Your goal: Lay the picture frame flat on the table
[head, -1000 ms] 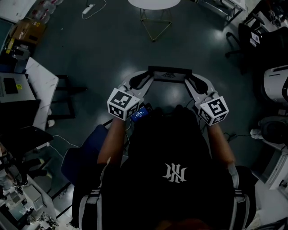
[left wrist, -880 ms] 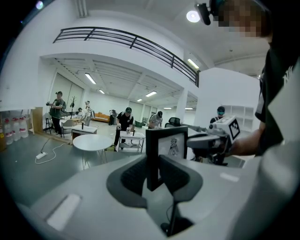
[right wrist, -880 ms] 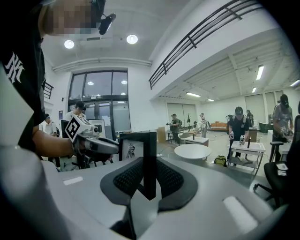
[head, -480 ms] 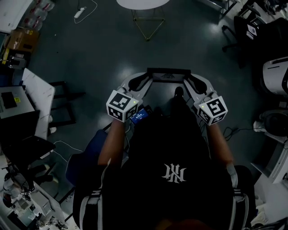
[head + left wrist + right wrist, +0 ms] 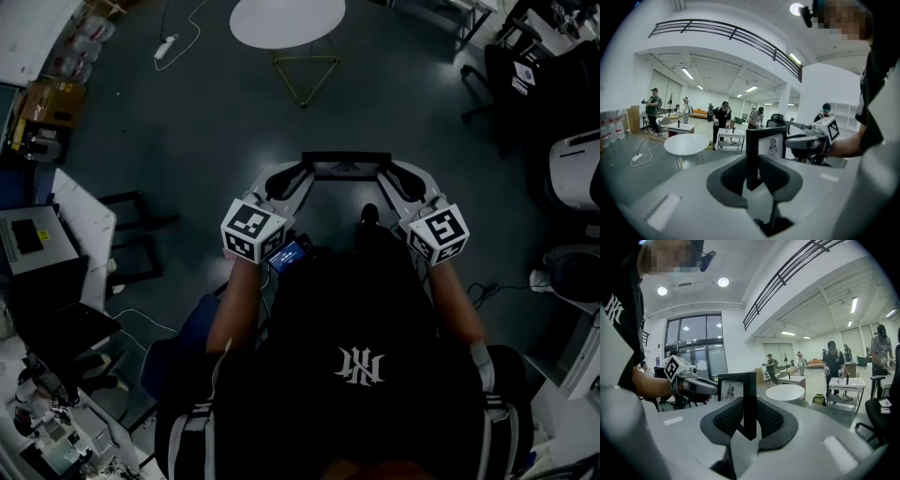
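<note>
Left gripper point(image 5: 753, 174): jaws closed on one upright side bar of the picture frame point(image 5: 765, 143), pads pressed against it from both sides. Right gripper point(image 5: 748, 420): jaws closed the same way on the opposite side bar. In the head view I see the frame at centre picture, upright and held in the air between the two grippers, just ahead of my torso and over the dark floor point(image 5: 187, 141). A round white table point(image 5: 286, 21) stands at the top centre, well apart from the frame.
</note>
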Motion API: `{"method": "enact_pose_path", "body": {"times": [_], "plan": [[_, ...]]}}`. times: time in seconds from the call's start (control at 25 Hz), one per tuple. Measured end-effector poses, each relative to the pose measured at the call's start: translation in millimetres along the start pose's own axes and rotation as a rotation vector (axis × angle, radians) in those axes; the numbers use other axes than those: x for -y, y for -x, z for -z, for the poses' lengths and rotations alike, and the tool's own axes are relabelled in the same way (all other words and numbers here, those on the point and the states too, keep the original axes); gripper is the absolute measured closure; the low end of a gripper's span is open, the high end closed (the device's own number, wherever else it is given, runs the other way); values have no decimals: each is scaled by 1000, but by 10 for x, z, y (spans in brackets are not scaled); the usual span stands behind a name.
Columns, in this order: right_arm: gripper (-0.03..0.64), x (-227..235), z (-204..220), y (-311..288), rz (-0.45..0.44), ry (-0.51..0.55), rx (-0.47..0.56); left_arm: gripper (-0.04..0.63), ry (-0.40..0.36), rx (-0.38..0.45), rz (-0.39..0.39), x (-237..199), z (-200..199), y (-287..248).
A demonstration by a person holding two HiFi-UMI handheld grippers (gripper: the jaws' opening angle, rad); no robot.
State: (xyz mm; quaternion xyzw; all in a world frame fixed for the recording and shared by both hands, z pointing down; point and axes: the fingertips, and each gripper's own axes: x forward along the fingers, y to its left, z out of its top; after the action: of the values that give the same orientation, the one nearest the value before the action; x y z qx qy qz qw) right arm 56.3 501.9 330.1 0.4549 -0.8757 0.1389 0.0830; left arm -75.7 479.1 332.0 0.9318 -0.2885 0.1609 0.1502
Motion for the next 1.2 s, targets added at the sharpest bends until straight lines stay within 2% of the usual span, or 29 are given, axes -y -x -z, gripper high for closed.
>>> {"method": "enact_pose_path", "body": {"times": [0.24,0.56,0.76,1.2], "plan": [[529,680,-168,34,-20,-7,11,518,-6,-2,-18,59,-346,-589],[529,1404,-303,44,-71,-19,13,518,-13,-5,-87,76,-745,-1245],[529,1787,-215,104,-106,-12,-17,517,-2,-4,-110,171,-806,-1614],[531,2221,-137,238,-55,-48,-13,517,3,-28,-51,311,-852,-2059]]}}
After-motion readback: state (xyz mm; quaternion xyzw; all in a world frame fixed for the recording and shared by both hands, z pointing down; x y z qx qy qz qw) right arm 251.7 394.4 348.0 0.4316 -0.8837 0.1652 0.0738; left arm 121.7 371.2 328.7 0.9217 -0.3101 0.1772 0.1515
